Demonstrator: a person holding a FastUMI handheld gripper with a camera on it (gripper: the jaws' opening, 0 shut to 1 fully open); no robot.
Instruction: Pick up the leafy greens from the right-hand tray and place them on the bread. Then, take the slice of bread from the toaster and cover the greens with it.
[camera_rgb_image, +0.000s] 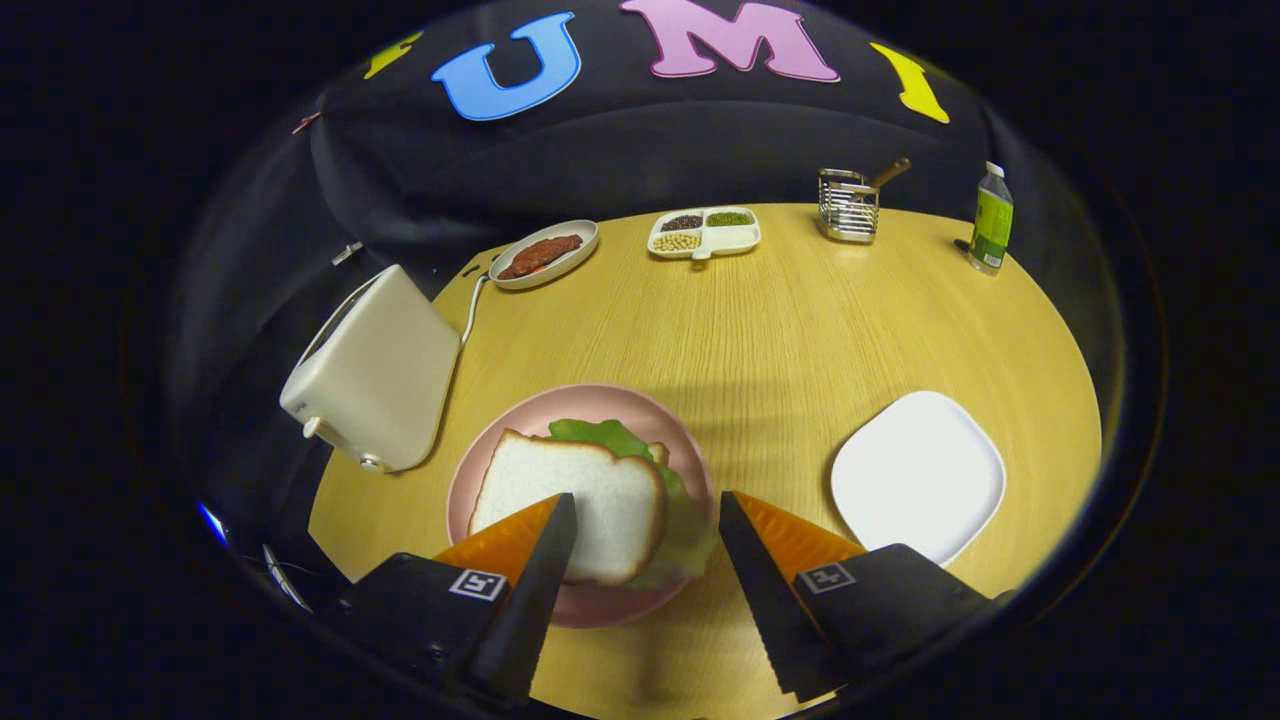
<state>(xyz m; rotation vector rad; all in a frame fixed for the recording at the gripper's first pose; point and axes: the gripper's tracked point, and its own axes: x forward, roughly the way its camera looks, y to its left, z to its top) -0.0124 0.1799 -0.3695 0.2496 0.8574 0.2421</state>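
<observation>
One bread slice (568, 500) atop greens (612, 437)

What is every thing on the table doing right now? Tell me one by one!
gripper: open, fingers either side of the sandwich.
top bread slice: lying on the greens.
leafy greens: peeking out under the bread.
pink plate: holding the sandwich.
white tray: bare.
toaster: tipped away, slots hidden.
oval dish: holds something reddish.
divided dish: beans in three sections, one bare.
bottle: upright, capped.
wire rack: upright, a handle sticking out.
</observation>
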